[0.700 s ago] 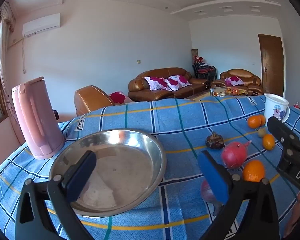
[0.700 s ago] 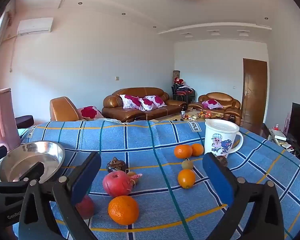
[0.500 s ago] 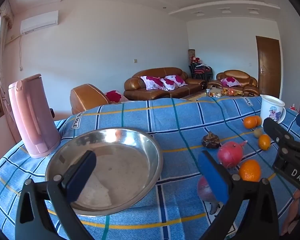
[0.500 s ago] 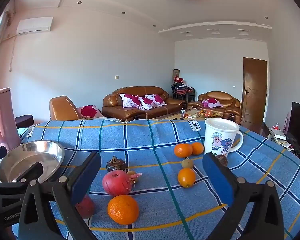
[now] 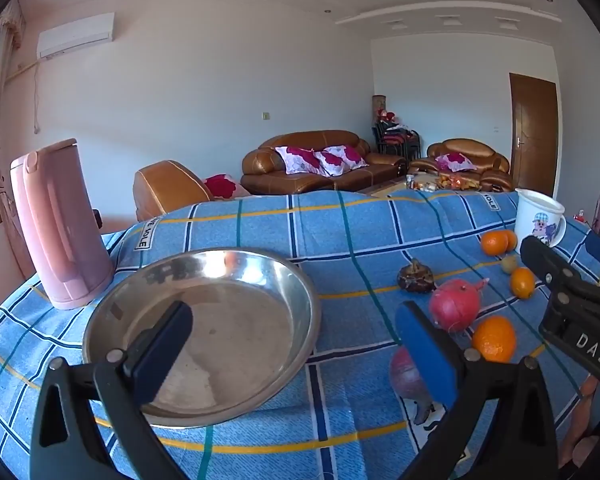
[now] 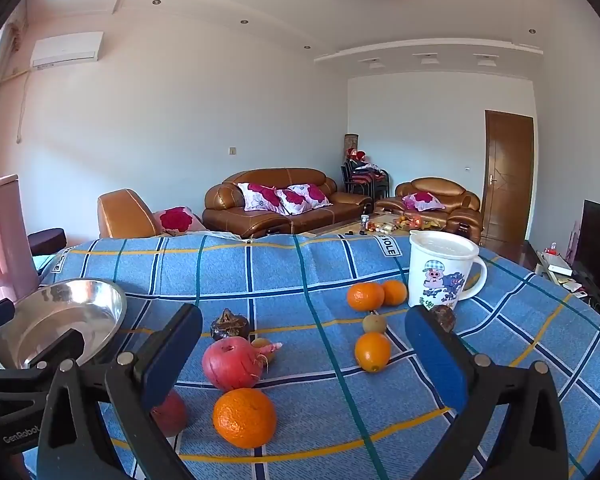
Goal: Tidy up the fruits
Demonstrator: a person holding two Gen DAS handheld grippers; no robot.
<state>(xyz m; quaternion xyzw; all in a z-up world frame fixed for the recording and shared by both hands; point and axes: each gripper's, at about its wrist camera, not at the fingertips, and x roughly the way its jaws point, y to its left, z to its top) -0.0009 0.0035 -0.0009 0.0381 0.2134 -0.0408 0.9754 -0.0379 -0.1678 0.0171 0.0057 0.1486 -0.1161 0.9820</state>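
Fruit lies scattered on a blue checked tablecloth [image 6: 284, 276]. A red pomegranate [image 6: 232, 362], a big orange [image 6: 244, 417] and a smaller orange [image 6: 372, 351] lie between the wide-open blue pads of my right gripper [image 6: 304, 356], which holds nothing. A dark red fruit [image 6: 170, 414] sits half hidden behind its left pad. Two more oranges [image 6: 366, 296] rest by the mug. My left gripper [image 5: 292, 356] is open and empty over an empty steel bowl [image 5: 204, 328]. In the left wrist view the pomegranate [image 5: 455, 305] and orange [image 5: 493, 338] lie to the right.
A white cartoon mug [image 6: 440, 270] stands at the back right beside a small green fruit [image 6: 374, 323] and a dark brown one [image 6: 443, 317]. Another dark wrinkled fruit [image 6: 230, 325] lies mid-table. A pink kettle [image 5: 58, 222] stands left of the bowl. Sofas sit beyond the table.
The left wrist view has shifted slightly, so the bowl and fruit sit a little further left in it. The right gripper has barely moved; both stay wide open.
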